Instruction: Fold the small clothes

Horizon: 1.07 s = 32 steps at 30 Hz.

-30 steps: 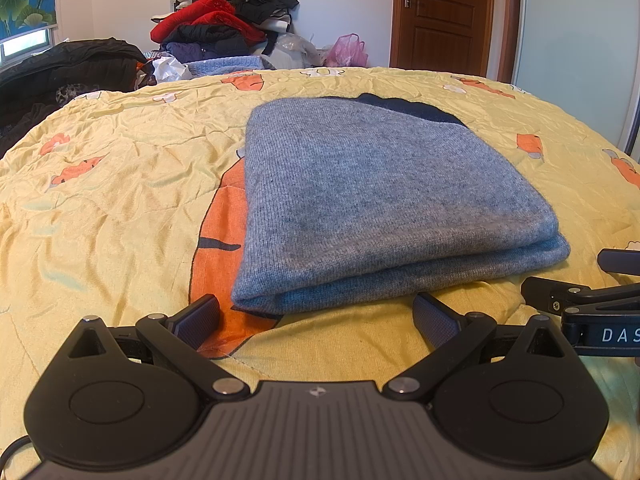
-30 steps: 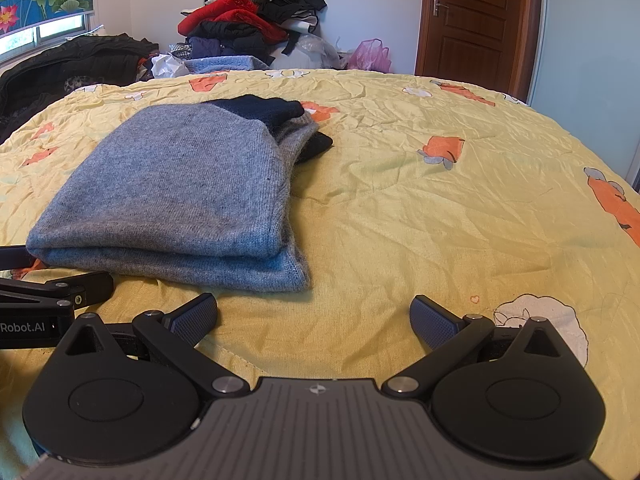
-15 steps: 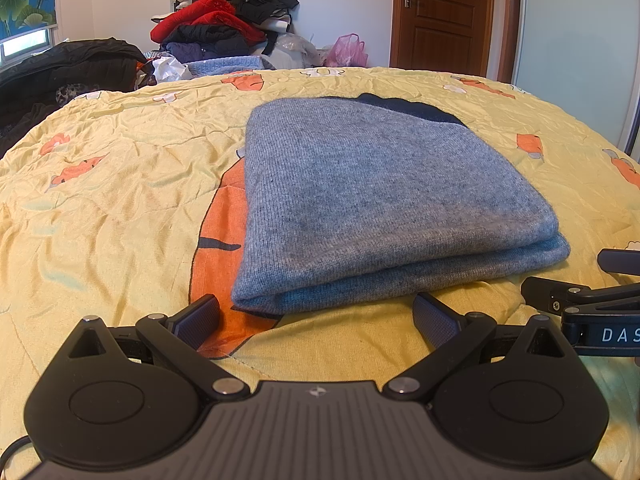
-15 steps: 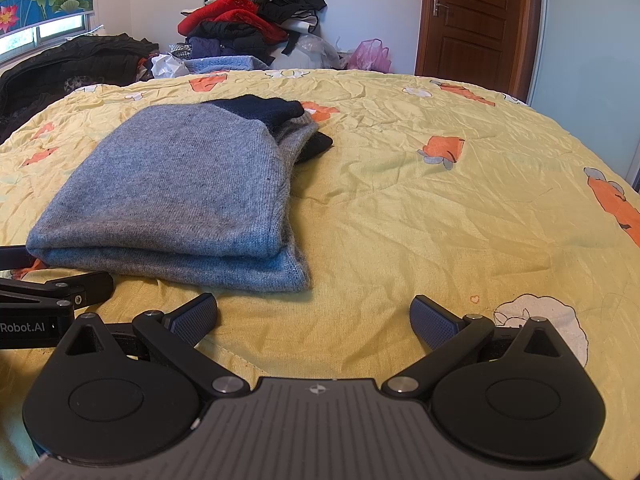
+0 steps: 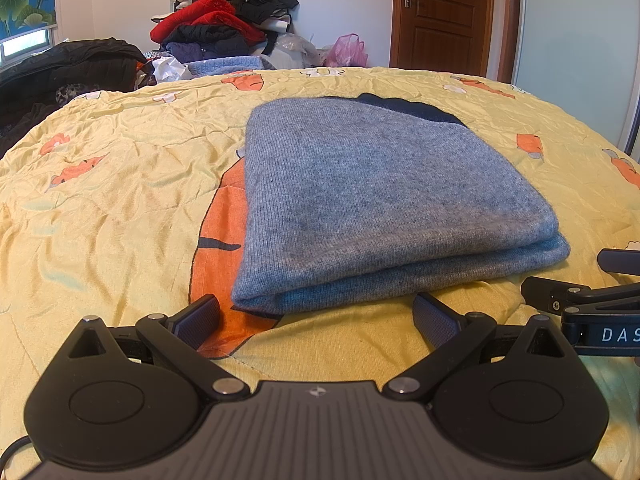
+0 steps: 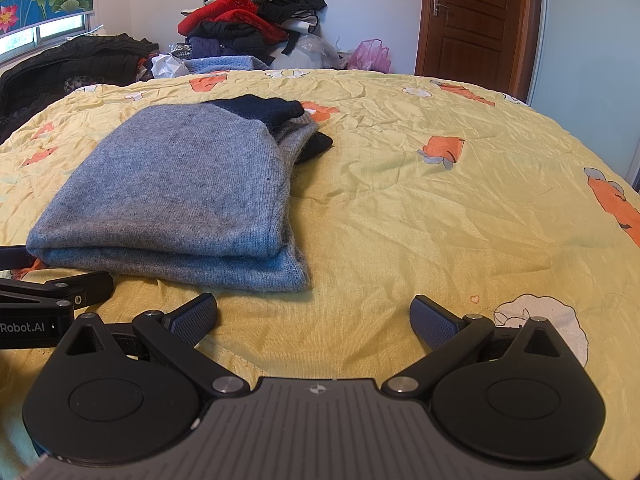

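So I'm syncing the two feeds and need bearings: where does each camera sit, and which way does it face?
Left wrist: low over the yellow bedspread, facing the folded grey sweater dead ahead; own open left gripper below, right gripper at the right edge.
Right wrist: same height, further right; sweater ahead-left; own open right gripper, left gripper at the left edge.
Shared: sweater, clothes pile, door.
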{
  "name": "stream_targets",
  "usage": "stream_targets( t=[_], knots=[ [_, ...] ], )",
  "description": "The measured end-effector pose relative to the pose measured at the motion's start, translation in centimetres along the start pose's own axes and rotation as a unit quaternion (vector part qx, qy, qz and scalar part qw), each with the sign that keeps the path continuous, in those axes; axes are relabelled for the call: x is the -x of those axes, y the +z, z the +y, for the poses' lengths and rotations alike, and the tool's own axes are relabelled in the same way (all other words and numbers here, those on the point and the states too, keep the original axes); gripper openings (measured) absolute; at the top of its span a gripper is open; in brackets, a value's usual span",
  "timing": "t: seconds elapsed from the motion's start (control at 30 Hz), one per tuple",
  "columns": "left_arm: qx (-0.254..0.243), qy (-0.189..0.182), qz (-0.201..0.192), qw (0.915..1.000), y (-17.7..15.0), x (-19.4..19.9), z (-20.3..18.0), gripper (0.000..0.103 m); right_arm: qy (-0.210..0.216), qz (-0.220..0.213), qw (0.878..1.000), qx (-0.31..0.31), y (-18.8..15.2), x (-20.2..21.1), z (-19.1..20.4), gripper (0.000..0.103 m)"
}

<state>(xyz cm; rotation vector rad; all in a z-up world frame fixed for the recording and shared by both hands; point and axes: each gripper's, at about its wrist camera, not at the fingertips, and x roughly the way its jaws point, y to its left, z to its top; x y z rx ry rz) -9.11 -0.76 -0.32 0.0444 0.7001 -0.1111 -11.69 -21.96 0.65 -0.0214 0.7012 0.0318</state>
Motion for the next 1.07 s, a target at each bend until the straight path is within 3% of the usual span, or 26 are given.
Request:
stream_targets(
  t=[0.47, 0.77, 0.97, 1.07],
  knots=[
    [-0.004, -0.003, 0.004, 1.0000, 0.0, 0.1, 0.1, 0.103, 0.000, 0.000, 1.000, 0.000, 0.0, 0.0, 0.0, 0.103],
    [-0.004, -0.012, 0.039, 0.9992, 1.2, -0.2, 0.4, 0.103, 0.008, 0.006, 1.000, -0.006, 0.3, 0.7, -0.3, 0.102],
    [0.011, 0.009, -0.011, 0.9998, 1.7, 3.5, -0.3, 0.103, 0.048, -0.023, 0.998, -0.042, 1.6, 4.1, -1.5, 0.103],
    [0.027, -0.016, 0.009, 0.9995, 2.6, 4.7, 0.0, 0.103, 0.054, -0.024, 0.997, -0.047, 2.4, 4.6, -1.6, 0.103]
  ],
)
